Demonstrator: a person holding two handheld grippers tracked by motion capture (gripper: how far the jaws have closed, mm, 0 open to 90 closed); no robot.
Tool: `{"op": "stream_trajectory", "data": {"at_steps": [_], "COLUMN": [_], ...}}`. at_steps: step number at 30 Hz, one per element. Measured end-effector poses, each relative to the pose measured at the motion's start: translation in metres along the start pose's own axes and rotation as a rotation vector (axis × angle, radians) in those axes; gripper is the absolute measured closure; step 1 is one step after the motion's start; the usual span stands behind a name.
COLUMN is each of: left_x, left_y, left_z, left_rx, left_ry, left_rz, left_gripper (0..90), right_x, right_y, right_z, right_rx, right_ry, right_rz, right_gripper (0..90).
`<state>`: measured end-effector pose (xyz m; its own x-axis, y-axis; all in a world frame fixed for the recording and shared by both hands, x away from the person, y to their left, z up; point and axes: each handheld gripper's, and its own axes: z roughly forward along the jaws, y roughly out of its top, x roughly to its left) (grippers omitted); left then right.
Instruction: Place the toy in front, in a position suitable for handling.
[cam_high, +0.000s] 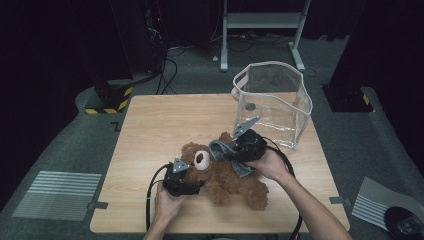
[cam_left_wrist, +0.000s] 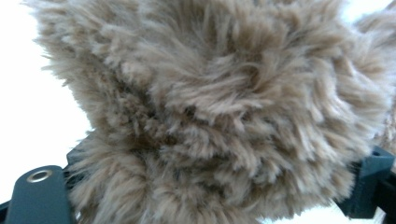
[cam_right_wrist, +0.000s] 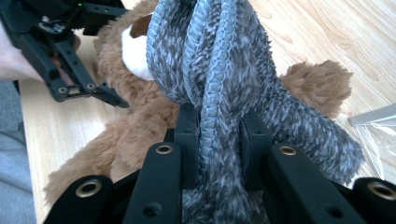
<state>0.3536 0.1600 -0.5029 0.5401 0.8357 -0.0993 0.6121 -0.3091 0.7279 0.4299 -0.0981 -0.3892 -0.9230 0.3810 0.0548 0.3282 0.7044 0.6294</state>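
Left claw (cam_left_wrist: 205, 186) grips the teddy bear (cam_high: 225, 175), fur hiding its pads; right claw (cam_right_wrist: 218, 140) pinches the grey knitted scarf (cam_right_wrist: 219, 70); no writing legible

High view dim, room black beyond the lit desk (cam_high: 150, 130). Left gripper view: background blown out white, fur soft. Right gripper view bright, sharp.

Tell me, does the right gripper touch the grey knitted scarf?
Touching: in the right gripper view, the right gripper pinches the grey knitted scarf between both black jaws.
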Motion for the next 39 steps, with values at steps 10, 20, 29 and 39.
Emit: {"op": "stream_trajectory", "data": {"at_steps": [10,20,29,39], "left_x": [-0.001,-0.001,0.0,0.0], "left_y": [0.002,0.001,0.001,0.002], "left_z": [0.001,0.001,0.001,0.0], "left_rx": [0.006,0.001,-0.008,0.0], "left_ry": [0.009,0.011,0.007,0.01], "left_rz": [-0.002,-0.005,-0.013,-0.011], "left_gripper": [14.0,14.0,13.8,13.8], "right_x": [0.026,0.04,0.048,0.06], "right_y": [-0.006,-0.022,-0.038,-0.025], "right_z": [-0.006,-0.008,-0.012,0.01], "right_rx": [-0.017,-0.026,-0.042,-0.035], "right_ry": [0.028,0.057,0.076,0.104], "right_rz": [-0.063,-0.078,-0.086,-0.12], "right_gripper": [73.4,73.4,72.6,73.5]}}
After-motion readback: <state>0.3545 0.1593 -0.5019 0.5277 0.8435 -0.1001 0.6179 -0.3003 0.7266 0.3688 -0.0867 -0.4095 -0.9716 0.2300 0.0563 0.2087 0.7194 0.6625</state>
